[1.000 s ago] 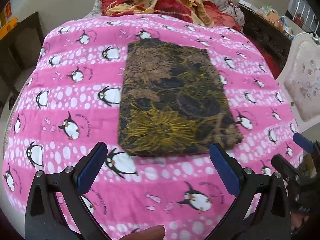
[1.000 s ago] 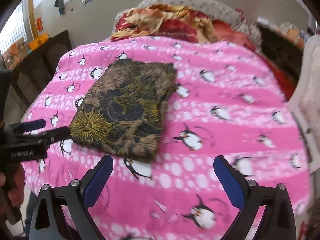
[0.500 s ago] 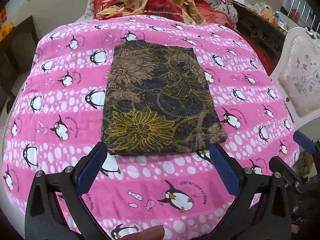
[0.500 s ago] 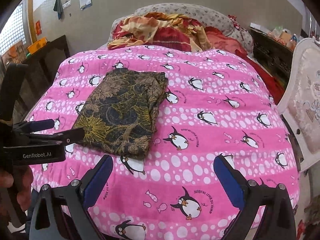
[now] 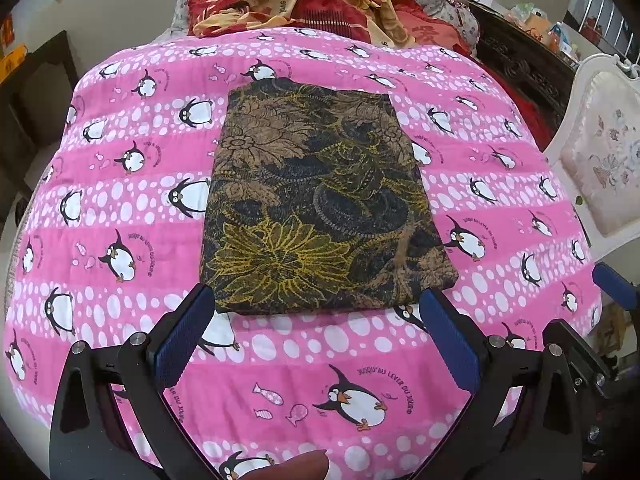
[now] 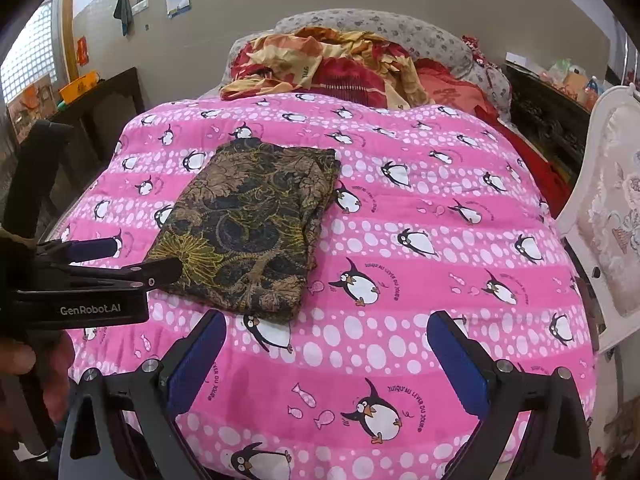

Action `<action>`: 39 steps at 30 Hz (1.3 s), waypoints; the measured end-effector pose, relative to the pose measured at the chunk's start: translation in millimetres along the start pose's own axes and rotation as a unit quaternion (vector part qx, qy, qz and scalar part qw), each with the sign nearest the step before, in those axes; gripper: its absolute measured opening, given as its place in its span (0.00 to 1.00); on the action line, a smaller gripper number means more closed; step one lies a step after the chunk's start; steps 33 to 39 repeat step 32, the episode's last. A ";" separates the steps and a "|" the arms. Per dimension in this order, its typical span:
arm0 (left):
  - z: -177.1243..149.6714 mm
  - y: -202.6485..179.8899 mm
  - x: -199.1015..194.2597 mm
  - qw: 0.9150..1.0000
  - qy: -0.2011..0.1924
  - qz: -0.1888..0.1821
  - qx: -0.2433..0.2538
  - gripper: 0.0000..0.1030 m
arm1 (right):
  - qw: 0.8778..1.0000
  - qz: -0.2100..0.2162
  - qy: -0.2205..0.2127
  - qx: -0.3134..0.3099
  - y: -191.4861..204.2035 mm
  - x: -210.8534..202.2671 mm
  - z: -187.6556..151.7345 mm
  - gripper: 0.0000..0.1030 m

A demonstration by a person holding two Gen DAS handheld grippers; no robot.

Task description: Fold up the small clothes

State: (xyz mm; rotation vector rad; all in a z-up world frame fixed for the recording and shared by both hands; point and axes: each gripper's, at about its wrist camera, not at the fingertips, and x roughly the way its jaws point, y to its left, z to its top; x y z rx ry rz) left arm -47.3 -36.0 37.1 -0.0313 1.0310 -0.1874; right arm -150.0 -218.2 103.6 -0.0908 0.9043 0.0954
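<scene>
A dark garment with a brown, black and yellow floral print [image 5: 320,204] lies folded into a flat rectangle on the pink penguin-print blanket [image 5: 120,184]; it also shows in the right wrist view [image 6: 248,228]. My left gripper [image 5: 316,336] is open and empty, just short of the garment's near edge. My right gripper [image 6: 326,356] is open and empty, above the blanket to the right of the garment's near corner. The left gripper shows from the side in the right wrist view [image 6: 132,260].
A heap of red and yellow bedding [image 6: 332,64] lies at the bed's far end. A white upholstered chair [image 6: 612,216] stands at the right. Dark wooden furniture [image 6: 100,116] stands at the left, a dark cabinet [image 5: 520,68] at the back right.
Both grippers have drawn back from the bed, so the folded garment and blanket look farther away. The garment has not moved. Both grippers stay open.
</scene>
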 end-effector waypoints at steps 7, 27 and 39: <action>-0.6 0.7 2.0 1.000 0.003 -0.003 -0.001 0.99 | 1.000 0.001 0.002 -0.002 1.3 1.0 -0.1 0.97; -3.6 0.9 7.7 1.000 0.008 -0.021 -0.008 0.99 | 1.000 0.003 0.003 -0.003 -1.7 5.1 -1.2 0.97; -3.5 3.6 5.1 0.999 0.000 -0.032 -0.014 0.99 | 1.000 0.003 0.003 -0.002 -1.6 5.3 -0.6 0.97</action>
